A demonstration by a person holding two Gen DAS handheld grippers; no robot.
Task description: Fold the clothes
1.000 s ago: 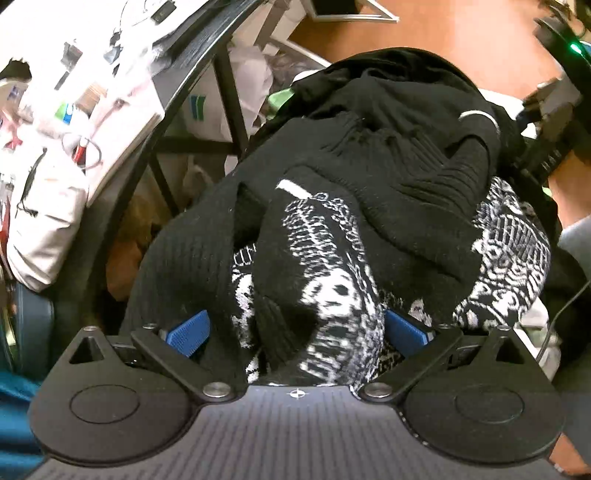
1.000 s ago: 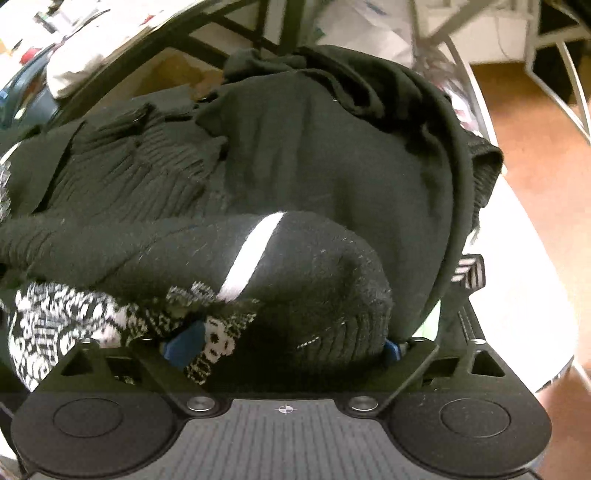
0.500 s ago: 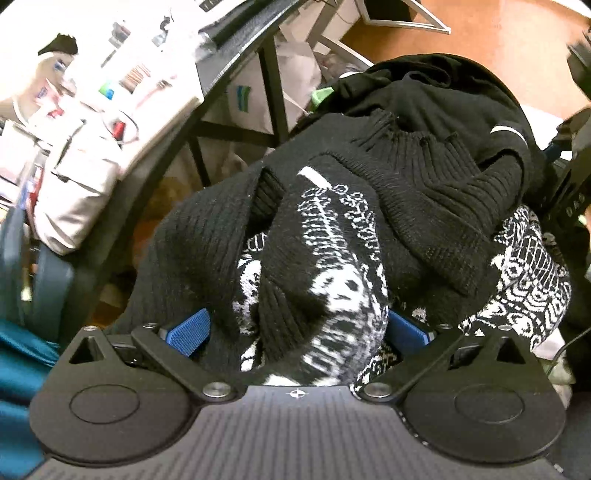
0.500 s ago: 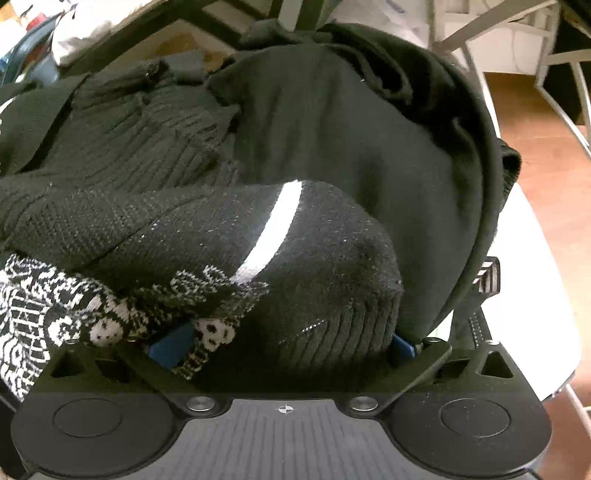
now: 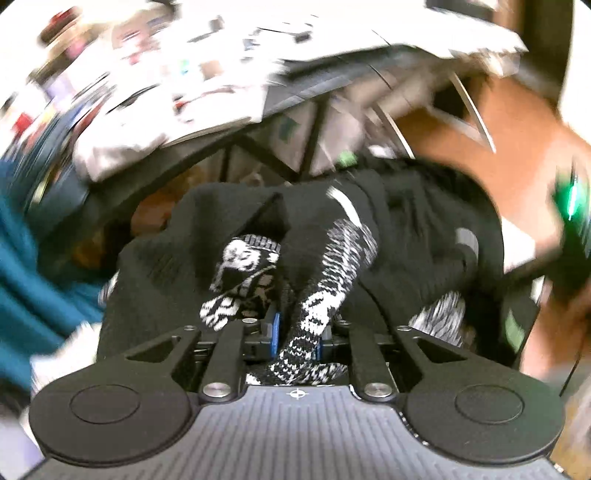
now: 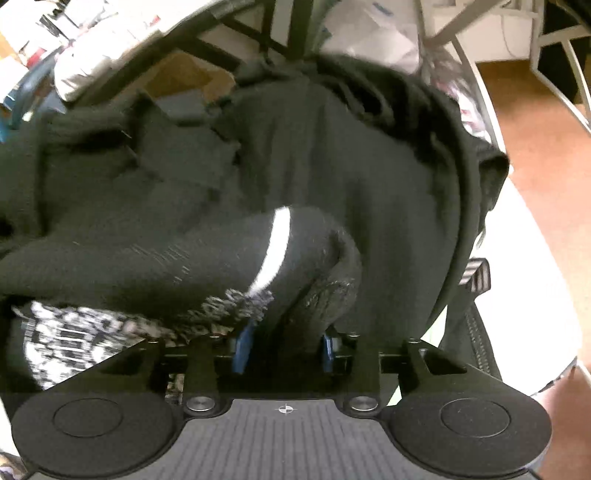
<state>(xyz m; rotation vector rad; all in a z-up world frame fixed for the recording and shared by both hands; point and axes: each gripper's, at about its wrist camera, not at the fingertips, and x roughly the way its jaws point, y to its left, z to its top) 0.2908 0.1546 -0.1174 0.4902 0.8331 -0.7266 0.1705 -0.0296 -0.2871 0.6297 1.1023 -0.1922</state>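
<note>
A black knit sweater (image 5: 413,236) with a white patterned band and a white stripe hangs bunched between both grippers. My left gripper (image 5: 295,332) is shut on a patterned fold of the sweater, its blue pads (image 5: 275,330) pinching the cloth. In the right wrist view the sweater (image 6: 332,173) fills most of the frame. My right gripper (image 6: 286,349) is shut on a thick black fold with the white stripe (image 6: 275,240), blue pads (image 6: 242,349) on either side. The cloth hides both sets of fingertips.
A cluttered dark-framed table (image 5: 221,96) stands behind, with black legs (image 6: 295,26) and bags under it. Orange-brown floor (image 6: 535,122) lies right. A white surface (image 6: 524,266) sits under the sweater's right side. A teal cloth (image 5: 22,266) is at left.
Both grippers have closed from wide open onto folds of the sweater. The left view has swung and blurred, and the sweater has lifted and pulled towards me.
</note>
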